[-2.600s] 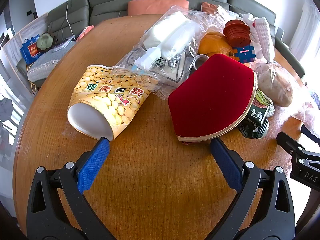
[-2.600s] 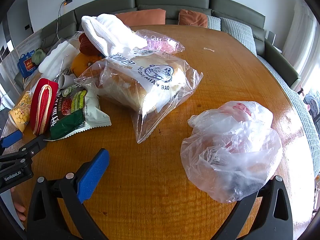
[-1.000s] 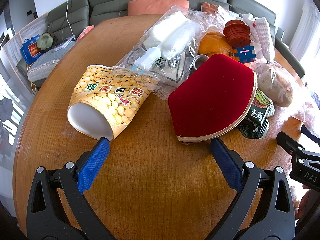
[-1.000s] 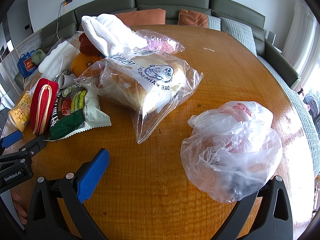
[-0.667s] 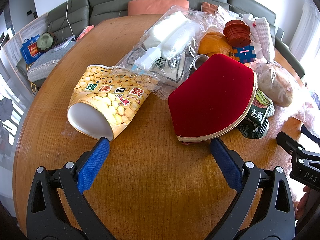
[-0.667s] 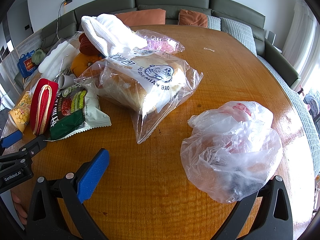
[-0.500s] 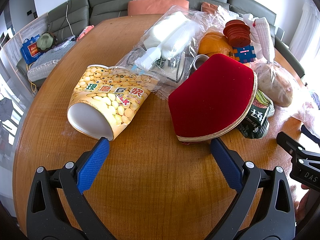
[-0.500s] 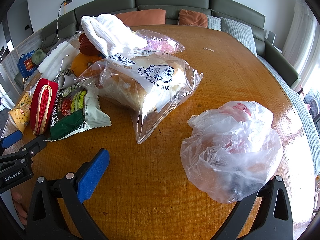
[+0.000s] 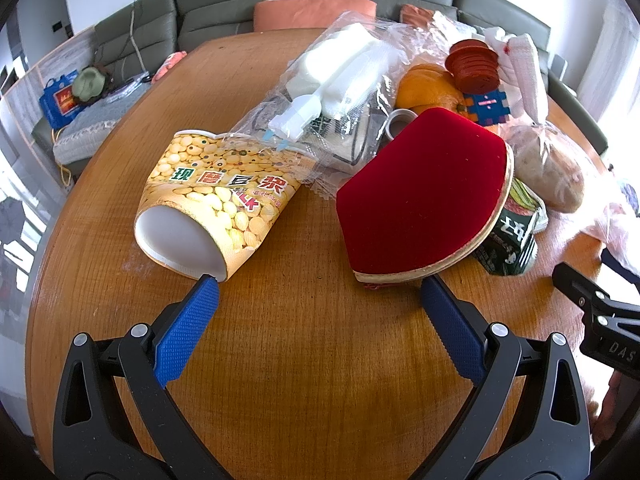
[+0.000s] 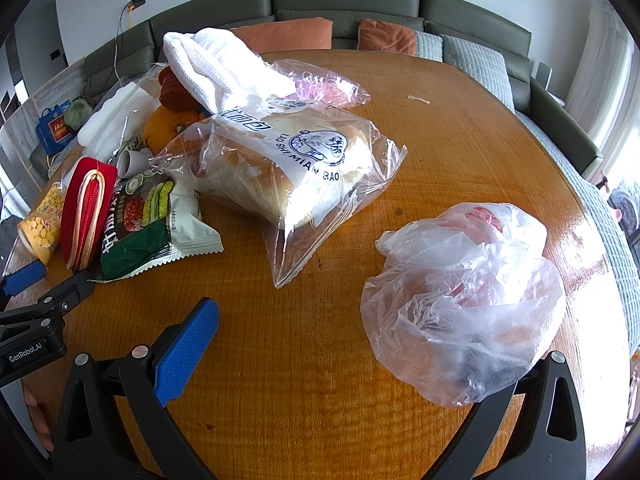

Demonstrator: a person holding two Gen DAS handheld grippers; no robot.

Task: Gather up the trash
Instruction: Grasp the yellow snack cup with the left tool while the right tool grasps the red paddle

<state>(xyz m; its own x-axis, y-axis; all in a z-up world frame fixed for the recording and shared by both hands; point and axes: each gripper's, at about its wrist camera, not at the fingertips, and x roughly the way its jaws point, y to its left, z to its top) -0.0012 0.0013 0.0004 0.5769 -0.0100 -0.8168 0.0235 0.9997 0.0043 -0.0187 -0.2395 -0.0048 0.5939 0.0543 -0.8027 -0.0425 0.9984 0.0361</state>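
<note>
Sofa cushions in green and orange are ringing the top of both frames, and below them the round wooden table [image 9: 304, 360] is filling nearly everything else, its grain bare at the bottom and cluttered toward the upper half. Sitting at right centre of the right wrist view, the crumpled plastic bag [image 10: 460, 300] is lying just ahead of the right gripper [image 10: 360, 344], its bulk hiding the right-hand finger, so I am judging those jaws wide apart around nothing. Toward the left centre of the left wrist view, the soy-milk cup [image 9: 212, 200] is lying on its side, its long axis running from upper right down to lower left, its open mouth facing the left gripper [image 9: 320, 304], whose blue pads are spread wide and empty. The left fingertip [image 9: 204, 292] is sitting just beside the cup's rim, so the left hand looks nearer to it.
</note>
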